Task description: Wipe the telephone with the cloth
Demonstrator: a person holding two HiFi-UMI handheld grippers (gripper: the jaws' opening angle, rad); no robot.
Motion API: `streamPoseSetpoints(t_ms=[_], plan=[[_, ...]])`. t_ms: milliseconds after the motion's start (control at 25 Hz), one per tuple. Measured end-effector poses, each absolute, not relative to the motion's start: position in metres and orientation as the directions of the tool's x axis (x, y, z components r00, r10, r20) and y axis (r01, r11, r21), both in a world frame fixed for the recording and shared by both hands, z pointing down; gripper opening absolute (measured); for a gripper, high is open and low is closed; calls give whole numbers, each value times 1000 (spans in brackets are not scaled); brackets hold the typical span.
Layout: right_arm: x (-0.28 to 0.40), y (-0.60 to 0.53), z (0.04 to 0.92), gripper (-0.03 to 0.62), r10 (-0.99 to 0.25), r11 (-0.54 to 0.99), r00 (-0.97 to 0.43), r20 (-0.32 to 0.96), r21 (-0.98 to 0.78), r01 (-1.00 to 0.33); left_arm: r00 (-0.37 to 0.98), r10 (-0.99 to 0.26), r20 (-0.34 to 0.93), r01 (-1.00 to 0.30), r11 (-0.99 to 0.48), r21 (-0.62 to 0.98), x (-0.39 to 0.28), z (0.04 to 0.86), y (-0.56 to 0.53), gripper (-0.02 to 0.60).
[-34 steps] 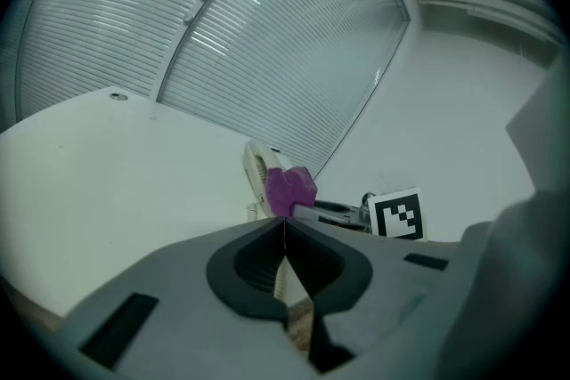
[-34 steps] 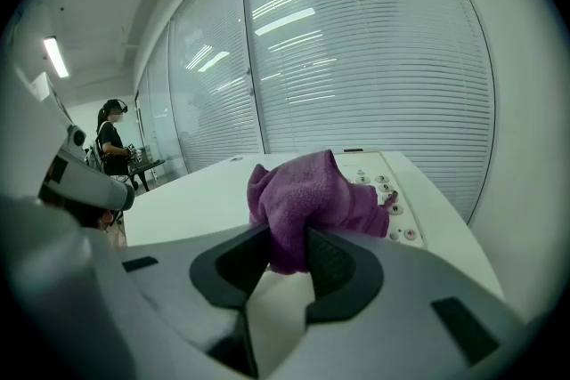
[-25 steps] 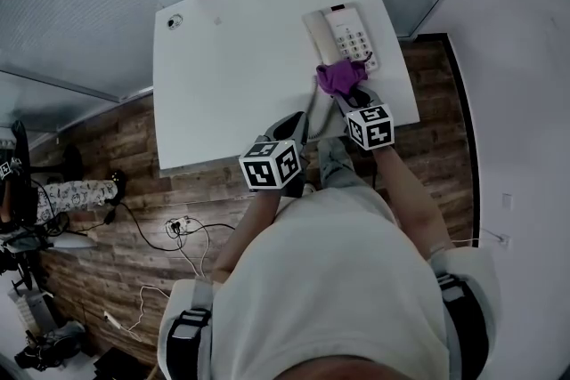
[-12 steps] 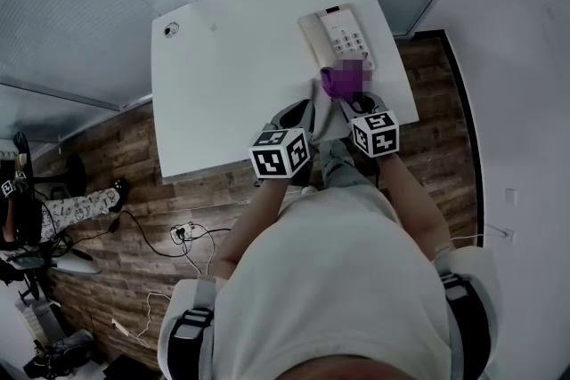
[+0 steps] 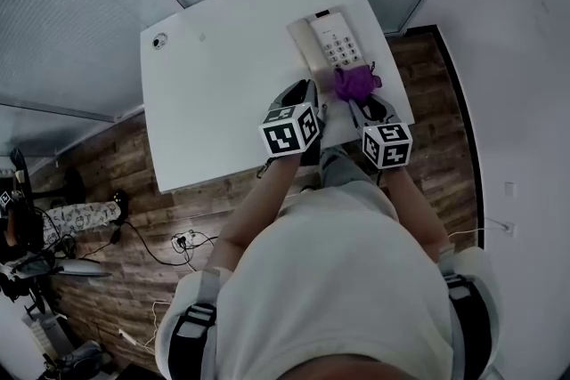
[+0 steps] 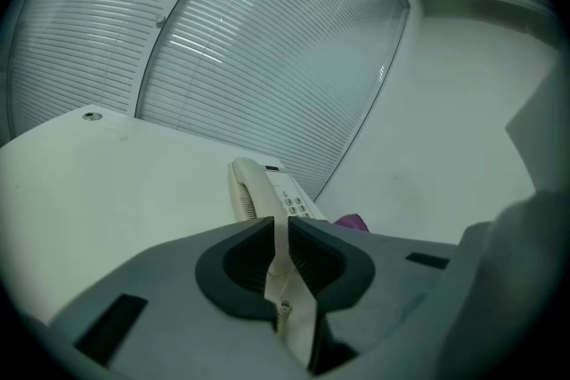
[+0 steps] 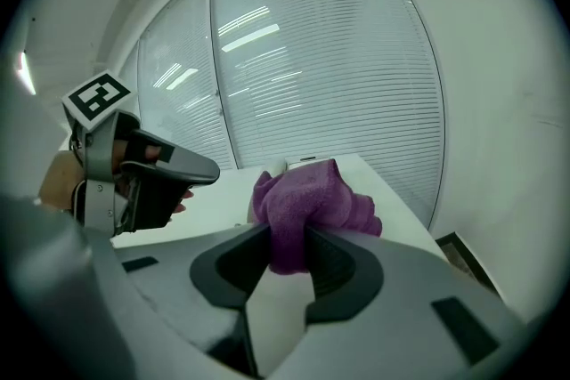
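Observation:
A cream telephone (image 5: 326, 43) with handset and keypad lies at the far right of the white table (image 5: 209, 107). My right gripper (image 5: 360, 96) is shut on a bunched purple cloth (image 5: 354, 83), which sits at the phone's near right end. In the right gripper view the cloth (image 7: 307, 202) bulges from the closed right gripper (image 7: 289, 249) and hides most of the phone. My left gripper (image 5: 308, 92) is shut and empty just left of the cloth, beside the phone's near end. From the left gripper (image 6: 279, 231) view, the phone (image 6: 265, 190) lies just ahead and the cloth (image 6: 353, 222) peeks in at right.
A small round fitting (image 5: 159, 40) sits in the table's far left corner. Glass walls with blinds (image 6: 267, 40) stand behind the table. Cables and a socket (image 5: 183, 238) lie on the wooden floor near the person's left.
The left gripper has moved in toward the phone's near end. The right gripper with the cloth has shifted a little to the right along the phone's near end.

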State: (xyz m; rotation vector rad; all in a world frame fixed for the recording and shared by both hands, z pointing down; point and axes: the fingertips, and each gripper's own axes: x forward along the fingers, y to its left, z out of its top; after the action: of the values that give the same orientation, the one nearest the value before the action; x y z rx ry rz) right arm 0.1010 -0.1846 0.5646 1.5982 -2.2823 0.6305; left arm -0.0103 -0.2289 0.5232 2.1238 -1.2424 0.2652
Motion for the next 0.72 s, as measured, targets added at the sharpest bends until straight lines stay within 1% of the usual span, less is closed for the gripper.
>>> streamPoseSetpoints(t_ms=[80, 120, 160, 200, 400, 600, 720], plan=[[104, -189, 562, 124, -820, 284, -339, 461, -187, -941, 519, -706, 481, -841, -323, 434, -5, 526, -240, 26], [105, -191, 561, 124, -823, 281, -337, 457, -188, -941, 519, -704, 485, -842, -322, 434, -2, 527, -246, 64], [106, -194, 559, 124, -825, 279, -336, 454, -190, -941, 519, -699, 491, -842, -320, 434, 2, 529, -252, 152], [107, -197, 557, 124, -828, 276, -335, 449, -193, -942, 516, -697, 498, -845, -318, 431, 5, 531, -257, 177], [112, -212, 550, 124, -843, 257, -323, 430, -205, -945, 468, -703, 535, -875, -285, 391, 13, 542, -284, 227], [124, -221, 554, 124, -850, 224, -296, 436, -210, -952, 404, -709, 578, -910, -247, 333, 20, 557, -305, 273], [129, -224, 558, 124, -849, 209, -286, 445, -215, -954, 356, -723, 592, -931, -225, 286, 22, 562, -315, 290]])
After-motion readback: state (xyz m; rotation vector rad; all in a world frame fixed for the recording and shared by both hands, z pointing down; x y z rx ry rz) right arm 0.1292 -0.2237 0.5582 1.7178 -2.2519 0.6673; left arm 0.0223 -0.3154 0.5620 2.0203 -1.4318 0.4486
